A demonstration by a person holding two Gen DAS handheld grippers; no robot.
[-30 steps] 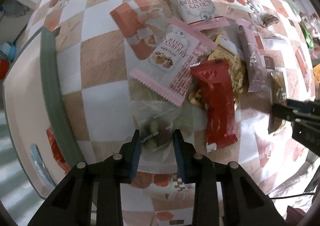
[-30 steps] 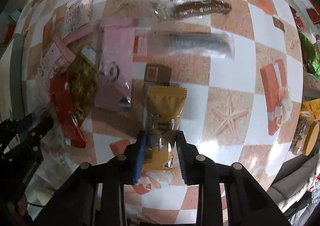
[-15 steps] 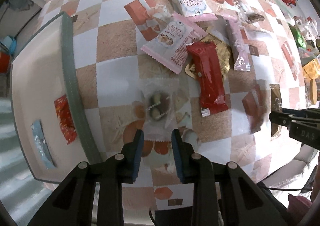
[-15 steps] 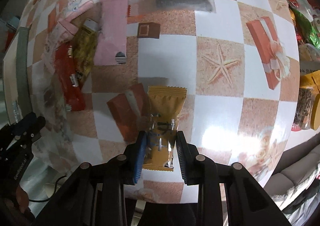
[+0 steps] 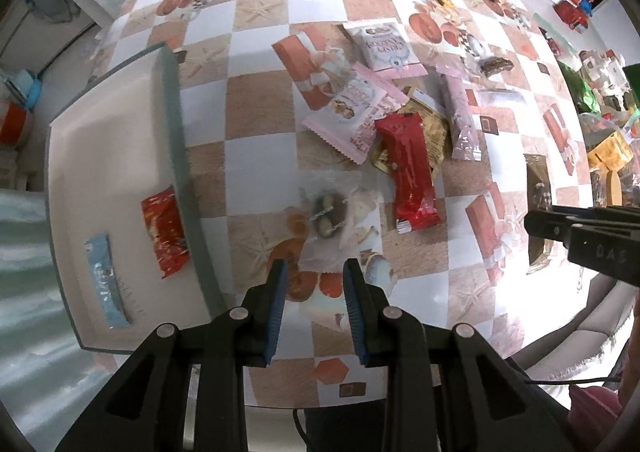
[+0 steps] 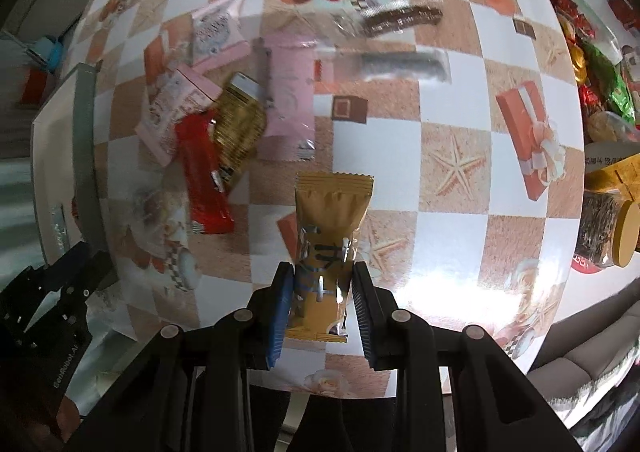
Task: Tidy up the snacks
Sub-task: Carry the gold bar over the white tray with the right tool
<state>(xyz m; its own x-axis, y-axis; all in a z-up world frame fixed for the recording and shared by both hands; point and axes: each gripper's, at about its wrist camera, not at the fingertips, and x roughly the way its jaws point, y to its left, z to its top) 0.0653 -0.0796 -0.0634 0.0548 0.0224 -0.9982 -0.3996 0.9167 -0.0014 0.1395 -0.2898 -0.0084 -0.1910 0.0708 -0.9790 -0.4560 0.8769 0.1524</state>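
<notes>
- A white tray (image 5: 116, 132) with a grey-green rim sits at the left of the checkered table (image 5: 260, 112). Two snacks lie in it: a red packet (image 5: 166, 232) and a light blue bar (image 5: 106, 284).
- A pink and white bag (image 5: 386, 46) near the top of the pile has words on it, but they are too small and bent to read. A second one (image 5: 352, 112) lies just below it.
- The other tool has letters on its black side, "DAS" in the left view.
- The right gripper (image 6: 322, 292) is squeezed tight on a gold snack packet (image 6: 328, 236). The packet has zigzag ends and dark marks on the front, and hangs in the air over the table.
- The left gripper (image 5: 314, 292) has its blue pads close together with nothing between them. It hangs above a clear packet (image 5: 326, 212) with small round sweets inside, which lies flat on the table.
- A long red bar (image 5: 408, 172) lies just right of the clear packet, on top of a gold bag (image 5: 430, 128).
</notes>
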